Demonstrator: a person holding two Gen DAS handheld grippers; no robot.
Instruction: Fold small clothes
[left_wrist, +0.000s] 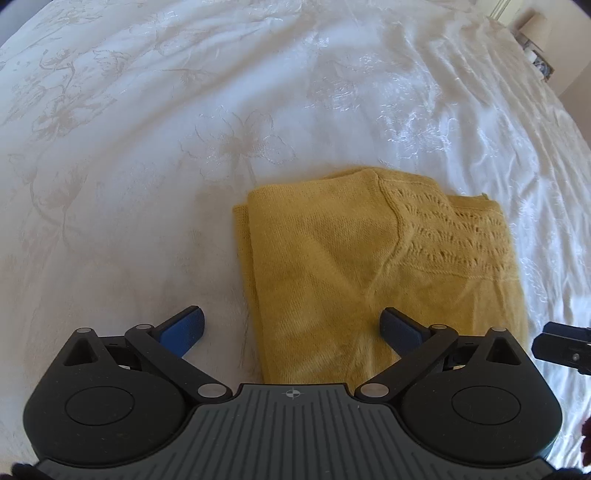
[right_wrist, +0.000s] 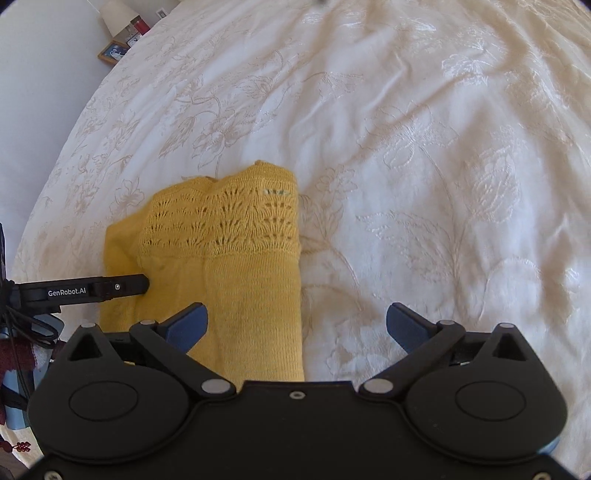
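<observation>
A mustard-yellow knit sweater (left_wrist: 373, 266) lies folded into a compact rectangle on the white bedspread (left_wrist: 184, 129); it also shows in the right wrist view (right_wrist: 229, 258), with its lace-pattern yoke at the far end. My left gripper (left_wrist: 291, 328) is open and empty, hovering over the sweater's near left edge, one blue pad (left_wrist: 184, 328) over the bedspread. My right gripper (right_wrist: 297, 325) is open and empty, straddling the sweater's near right edge. The left gripper's black body (right_wrist: 85, 291) shows at the left of the right wrist view.
The embroidered bedspread (right_wrist: 424, 166) stretches wide around the sweater. A bedside lamp (right_wrist: 118, 14) and a framed photo (right_wrist: 112, 51) stand beyond the bed's far corner. Dark red fabric (right_wrist: 14, 354) and cables lie at the near left.
</observation>
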